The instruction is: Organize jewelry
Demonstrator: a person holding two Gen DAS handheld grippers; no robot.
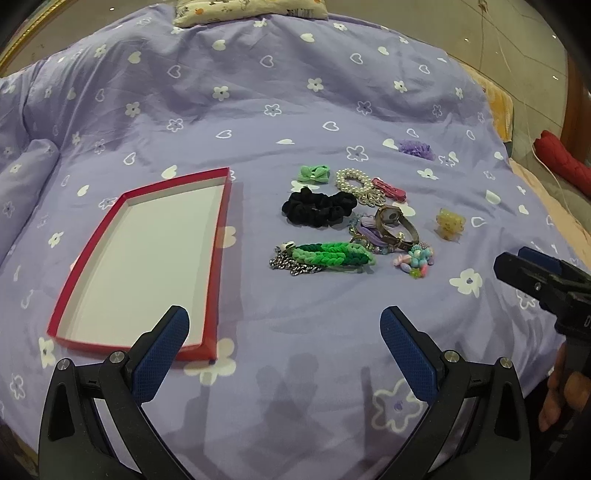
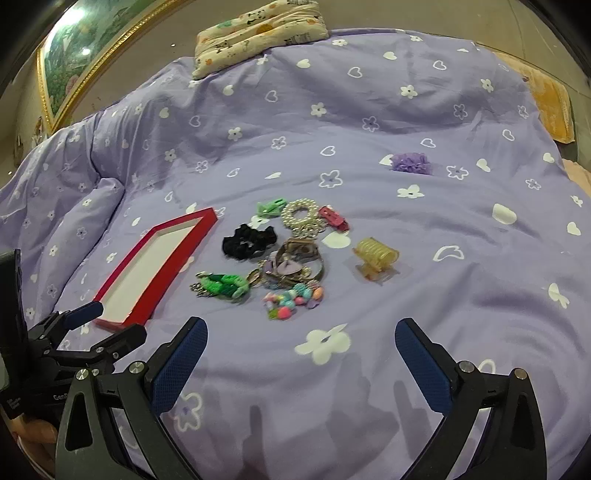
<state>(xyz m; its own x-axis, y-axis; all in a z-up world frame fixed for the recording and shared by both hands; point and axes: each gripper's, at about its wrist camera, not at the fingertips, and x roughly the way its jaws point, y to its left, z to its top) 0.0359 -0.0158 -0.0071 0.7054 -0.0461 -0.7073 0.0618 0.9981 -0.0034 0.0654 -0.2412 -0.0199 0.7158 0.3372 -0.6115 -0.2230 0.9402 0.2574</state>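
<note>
A shallow red tray with a white, bare floor lies on the purple bedspread. To its right sits a cluster: green bow clip, pearl bracelet, pink clip, black scrunchie, watch, green braided bracelet, bead bracelet, yellow claw clip. A purple scrunchie lies farther back. My left gripper hovers open by the tray's near end. The right gripper, also open, hangs short of the cluster.
The flowered duvet is rumpled, with a thick fold left of the tray. A patterned pillow lies at the head, below a gold-framed picture. A red object and an orange cloth mark the bed's right edge.
</note>
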